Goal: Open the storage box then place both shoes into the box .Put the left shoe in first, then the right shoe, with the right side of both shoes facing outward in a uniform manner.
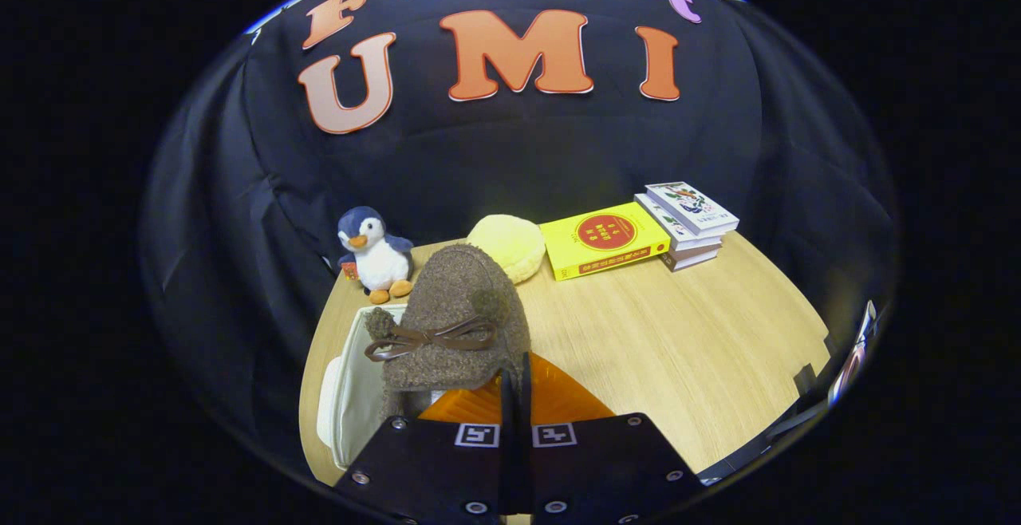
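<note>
The fuzzy brown shoe (455, 313), pinched by the gripper (516, 381), hangs over the storage box (351, 381); a loose pinch could drop it

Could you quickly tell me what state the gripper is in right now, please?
Gripper: closed, fingers pressed together on the rear edge of the brown shoe, holding it above the open storage box.

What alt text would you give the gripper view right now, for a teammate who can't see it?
The gripper, fingers nearly closed, pinches the edge of a fuzzy brown shoe with a brown bow, holding it over an open white storage box with an orange lid. Beyond, on the wooden table, sit a toy penguin, a yellow plush and stacked books.
</note>
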The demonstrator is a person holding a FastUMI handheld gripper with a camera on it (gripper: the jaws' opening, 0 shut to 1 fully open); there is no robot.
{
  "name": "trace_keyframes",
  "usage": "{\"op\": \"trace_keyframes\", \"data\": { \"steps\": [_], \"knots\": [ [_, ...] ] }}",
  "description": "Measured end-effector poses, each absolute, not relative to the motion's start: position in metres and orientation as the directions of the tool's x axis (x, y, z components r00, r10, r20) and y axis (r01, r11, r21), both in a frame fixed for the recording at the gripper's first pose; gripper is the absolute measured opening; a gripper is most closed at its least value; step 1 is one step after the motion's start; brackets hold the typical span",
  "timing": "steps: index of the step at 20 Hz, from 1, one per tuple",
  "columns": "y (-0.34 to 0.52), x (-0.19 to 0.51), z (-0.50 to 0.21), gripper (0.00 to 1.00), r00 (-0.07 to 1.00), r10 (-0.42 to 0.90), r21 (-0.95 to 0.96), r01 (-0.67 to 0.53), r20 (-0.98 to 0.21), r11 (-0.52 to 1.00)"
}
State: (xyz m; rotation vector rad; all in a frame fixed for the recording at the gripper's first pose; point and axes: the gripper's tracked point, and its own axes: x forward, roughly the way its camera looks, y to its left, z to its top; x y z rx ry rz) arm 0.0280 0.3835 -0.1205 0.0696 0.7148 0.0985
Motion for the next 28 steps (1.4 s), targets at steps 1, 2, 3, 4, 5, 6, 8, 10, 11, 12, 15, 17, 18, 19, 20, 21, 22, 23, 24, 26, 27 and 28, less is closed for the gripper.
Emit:
{"op": "trace_keyframes", "data": {
  "steps": [1,2,3,4,5,6,8,10,11,12,15,17,18,19,20,21,22,23,24,26,27,28],
  "knots": [
    [0.388,0.028,-0.126,0.01,0.747,0.107,0.084,-0.069,-0.656,0.994],
    [0.391,0.027,-0.13,0.0,0.742,0.099,0.069,-0.071,-0.663,0.995],
    [0.392,0.026,-0.135,0.0,0.738,0.084,0.049,-0.068,-0.669,0.996],
    [0.393,0.026,-0.14,0.01,0.736,0.07,0.029,-0.068,-0.673,0.997],
    [0.396,0.027,-0.145,0.01,0.732,0.06,0.013,-0.07,-0.679,0.997],
    [0.4,0.026,-0.151,0.01,0.723,0.059,0.01,-0.073,-0.688,0.997],
    [0.408,0.025,-0.164,0.01,0.708,0.067,0.014,-0.081,-0.703,0.997],
    [0.411,0.023,-0.177,0.02,0.693,0.064,0.004,-0.088,-0.718,0.996],
    [0.412,0.023,-0.183,0.03,0.687,0.058,-0.004,-0.088,-0.724,0.996],
    [0.412,0.023,-0.188,0.03,0.678,0.056,-0.006,-0.088,-0.733,0.996],
    [0.418,0.014,-0.193,0.2,0.642,0.082,0.025,-0.097,-0.762,0.995],
    [0.415,0.018,-0.174,0.44,0.67,0.085,0.024,-0.1,-0.737,0.995],
    [0.417,0.021,-0.166,0.53,0.683,0.094,0.028,-0.107,-0.724,0.994],
    [0.417,0.024,-0.155,0.7,0.697,0.104,0.034,-0.113,-0.709,0.993],
    [0.414,0.027,-0.145,0.77,0.714,0.107,0.032,-0.117,-0.692,0.993],
    [0.41,0.031,-0.134,0.82,0.733,0.106,0.026,-0.12,-0.672,0.992],
    [0.405,0.034,-0.124,0.88,0.75,0.102,0.016,-0.12,-0.653,0.993],
    [0.401,0.037,-0.111,0.93,0.768,0.1,0.009,-0.122,-0.633,0.992],
    [0.399,0.041,-0.099,0.96,0.787,0.105,0.011,-0.124,-0.608,0.992],
    [0.392,0.047,-0.072,0.98,0.825,0.118,0.021,-0.127,-0.553,0.992],
    [0.387,0.05,-0.057,0.98,0.845,0.12,0.022,-0.128,-0.522,0.992],
    [0.38,0.052,-0.044,0.98,0.863,0.118,0.017,-0.127,-0.492,0.992]
  ]
}}
